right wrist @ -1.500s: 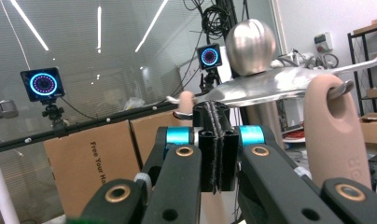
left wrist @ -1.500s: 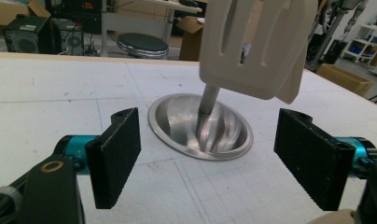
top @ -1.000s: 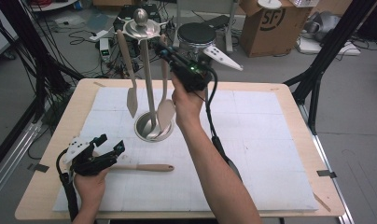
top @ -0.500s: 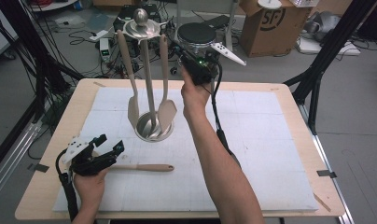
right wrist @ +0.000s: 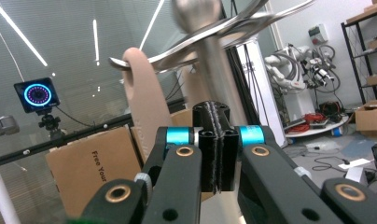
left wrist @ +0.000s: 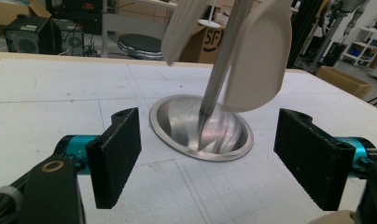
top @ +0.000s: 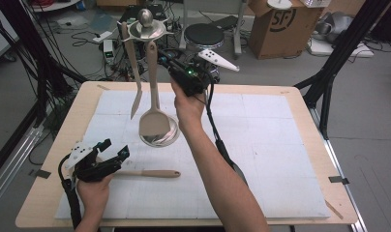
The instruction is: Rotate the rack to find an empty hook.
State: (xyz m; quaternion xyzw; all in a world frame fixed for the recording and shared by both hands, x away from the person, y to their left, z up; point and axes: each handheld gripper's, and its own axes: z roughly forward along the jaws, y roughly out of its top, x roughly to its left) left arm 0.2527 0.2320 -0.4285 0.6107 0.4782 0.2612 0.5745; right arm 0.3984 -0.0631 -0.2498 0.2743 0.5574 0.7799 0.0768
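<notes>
My right tongs (top: pixel 167 62) are up high, next to the top of the metal stand (top: pixel 146 30). In the right gripper view (right wrist: pixel 216 140) the two black jaws are pressed tight together with nothing between them. Just past their tips I see the round knob and the curved metal hooks at the top of the stand, and a tan handle (right wrist: pixel 147 112) hangs from one hook, a bit to the left of the jaws.

My right hand (top: pixel 187 104) holds these tongs above the stand's shiny round base (top: pixel 167 137). Two tan tools hang on the stand on the far side of my right tongs. One is a spatula (top: pixel 154 118) with a wide flat end, low over the base. The other is a thinner tool (top: pixel 135 96) with a pointed end, farther out.

My left tongs (top: pixel 113 150) are down low, close to me, well apart from my right tongs. Their jaws stand wide open and hold nothing. In the left gripper view (left wrist: pixel 214 158) they point at the base, with the pole and the spatula behind.

A wooden spoon (top: pixel 150 173) lies flat on the white mat (top: pixel 271 154), just beside my left tongs. The mat covers the wooden table (top: pixel 307 99).
</notes>
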